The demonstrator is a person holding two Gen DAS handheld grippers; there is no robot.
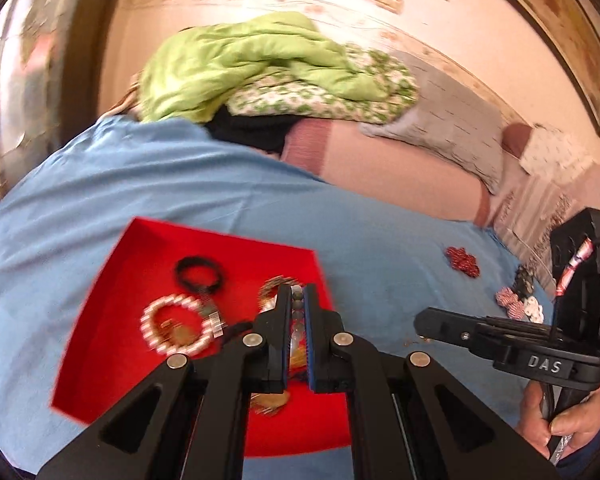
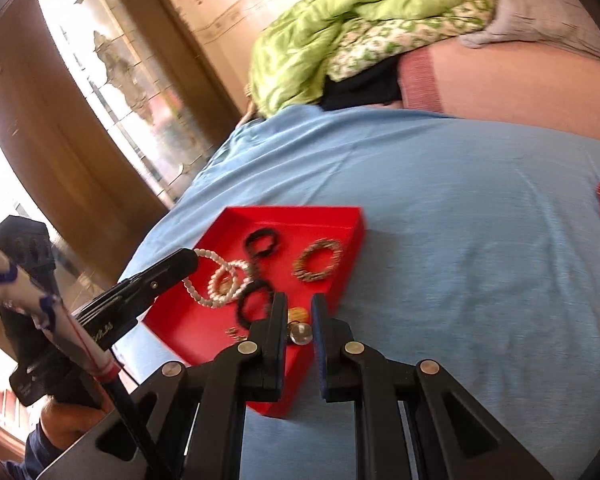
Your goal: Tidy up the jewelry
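I am holding my left gripper [image 1: 298, 300] above the red tray [image 2: 296, 216], its fingers pinched together on a white bead necklace [image 2: 204, 280]. In the right wrist view the strand is hanging from the tips, looping down into the tray, its long axis running from the fingertips toward the tray floor. It is draping over a white bead bracelet [image 2: 226, 282] beside a black hair tie [image 2: 262, 242] and a gold-brown bracelet [image 2: 318, 260]. My right gripper [image 2: 299, 308] is hovering at the tray's near corner with its fingers apart, nothing between them. The tray is sitting on the blue bedsheet [image 2: 440, 220], and a red beaded piece [image 1: 462, 262] is lying on the sheet well apart.
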